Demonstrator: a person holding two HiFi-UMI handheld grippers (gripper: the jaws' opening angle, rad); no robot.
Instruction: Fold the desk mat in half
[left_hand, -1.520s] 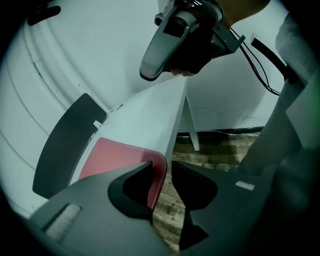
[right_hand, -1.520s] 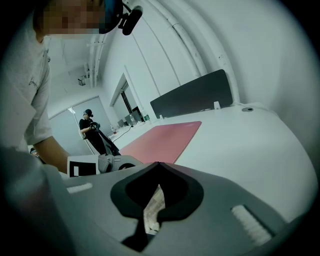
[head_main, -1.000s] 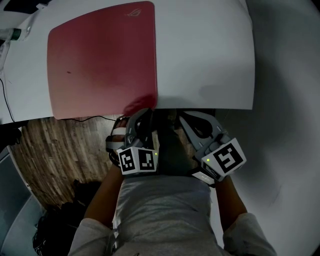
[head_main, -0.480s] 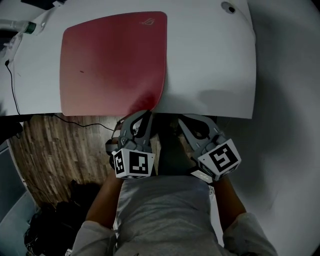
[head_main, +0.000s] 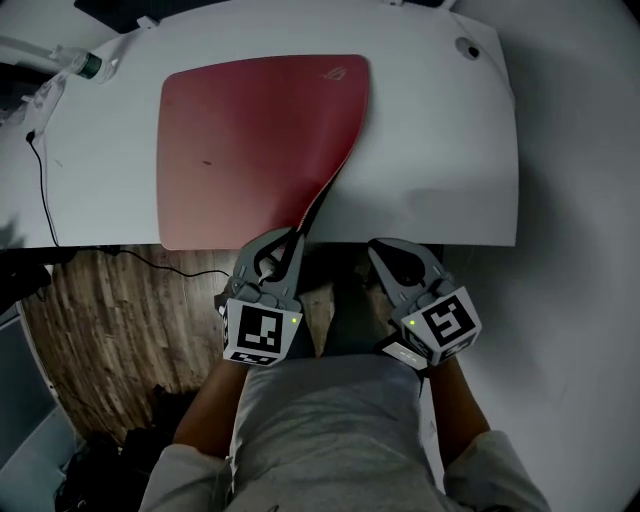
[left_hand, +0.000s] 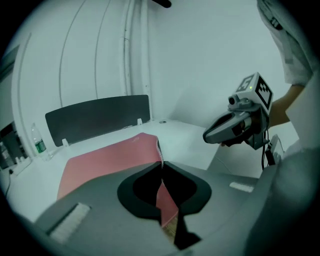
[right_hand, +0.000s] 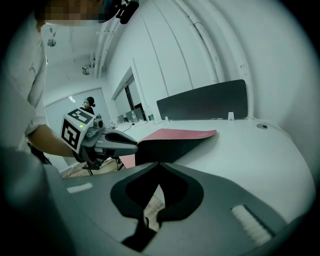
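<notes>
**Left gripper pinches the mat's near right corner; right gripper shut and empty**

The left gripper is clenched on the red mat. Its jaws meet on the mat's near right corner, and in the left gripper view a strip of mat runs down between them. That corner is lifted off the white table at the near edge. From there the mat's right edge curls upward, and the right gripper view shows its black underside. The rest of the mat lies flat, left of the table's middle. Its far edge is near the table's far edge, and its left edge stops short of the left edge.

The right gripper hangs just off the near edge, beside the left gripper and apart from the mat. Its jaws are pressed together at the tips with nothing held between them.

A bottle stands near the far left corner. A thin cable runs along the table by the left edge and drops over the near edge. A small round hole sits at the far right corner. A dark panel stands upright along the far edge. Wood floor shows below the near edge, on the left.
</notes>
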